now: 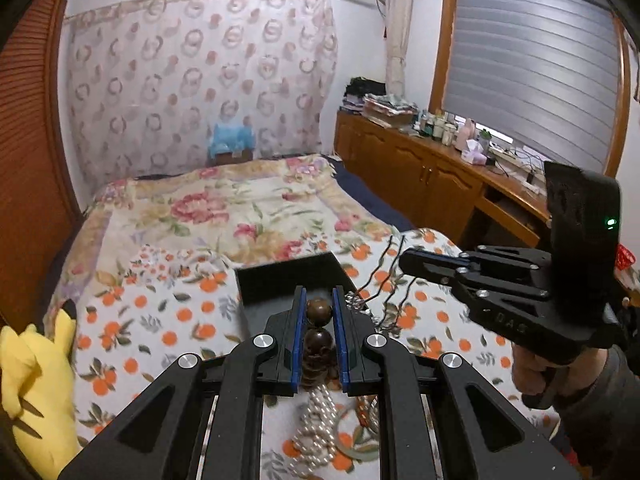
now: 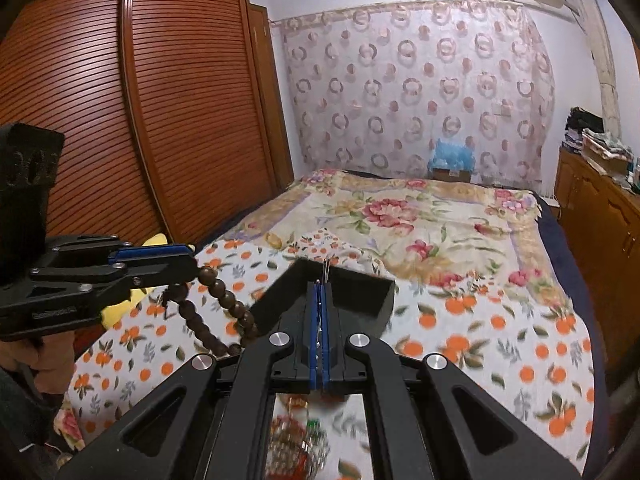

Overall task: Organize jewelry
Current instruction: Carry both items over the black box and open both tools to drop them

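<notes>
Brown bead bracelet (image 1: 319, 322) sat clamped between left hand-held gripper (image 1: 319, 300) pads, strand drooping above the bed (image 2: 500, 320) beside black box (image 2: 352, 292). Right hand-held gripper (image 2: 321, 292) was pinched tight on thin cord (image 1: 390, 268). Both pointed forward, angled down.

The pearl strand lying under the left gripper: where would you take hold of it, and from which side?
Judging by the left wrist view, the pearl strand lies heaped in loops on the orange-print cloth. I would come straight down from above and pinch one loop across its beads, probably at the heap's edge, where a single strand stands clear. The left gripper is busy, shut on the brown bead string.
</notes>
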The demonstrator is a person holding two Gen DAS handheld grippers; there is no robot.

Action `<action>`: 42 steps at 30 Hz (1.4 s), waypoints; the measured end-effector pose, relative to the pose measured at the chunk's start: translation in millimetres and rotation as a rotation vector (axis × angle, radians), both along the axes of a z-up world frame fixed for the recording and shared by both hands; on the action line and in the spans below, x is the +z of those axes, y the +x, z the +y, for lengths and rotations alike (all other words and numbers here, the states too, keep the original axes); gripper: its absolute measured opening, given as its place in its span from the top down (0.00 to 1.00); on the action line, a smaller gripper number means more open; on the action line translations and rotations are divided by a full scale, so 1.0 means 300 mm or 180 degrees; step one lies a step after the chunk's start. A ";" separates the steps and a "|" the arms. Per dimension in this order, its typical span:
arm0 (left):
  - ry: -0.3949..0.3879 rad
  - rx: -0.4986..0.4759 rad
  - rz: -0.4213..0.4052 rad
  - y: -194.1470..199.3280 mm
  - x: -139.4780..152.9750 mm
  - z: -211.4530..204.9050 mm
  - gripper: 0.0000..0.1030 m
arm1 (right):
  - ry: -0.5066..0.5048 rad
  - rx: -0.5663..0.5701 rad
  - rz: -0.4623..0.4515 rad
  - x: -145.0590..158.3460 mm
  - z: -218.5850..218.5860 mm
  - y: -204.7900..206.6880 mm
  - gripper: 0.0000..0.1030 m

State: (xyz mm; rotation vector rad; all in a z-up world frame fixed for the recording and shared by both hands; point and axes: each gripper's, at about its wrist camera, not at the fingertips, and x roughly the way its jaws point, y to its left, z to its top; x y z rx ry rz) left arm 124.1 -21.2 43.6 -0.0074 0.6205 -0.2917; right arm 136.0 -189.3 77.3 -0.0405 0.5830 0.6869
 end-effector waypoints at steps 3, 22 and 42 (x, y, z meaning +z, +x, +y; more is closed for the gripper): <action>0.0039 0.0081 -0.0010 0.037 0.017 0.019 0.88 | -0.0017 0.0044 0.0071 -0.022 0.045 0.078 0.98; 0.0037 0.0137 0.0162 0.254 0.019 0.077 0.88 | -0.0230 0.0383 0.0491 -0.184 0.176 0.255 0.64; 0.0063 0.0059 0.0470 0.353 -0.133 0.037 0.88 | -0.0357 -0.0118 0.0223 -0.145 -0.009 0.206 0.55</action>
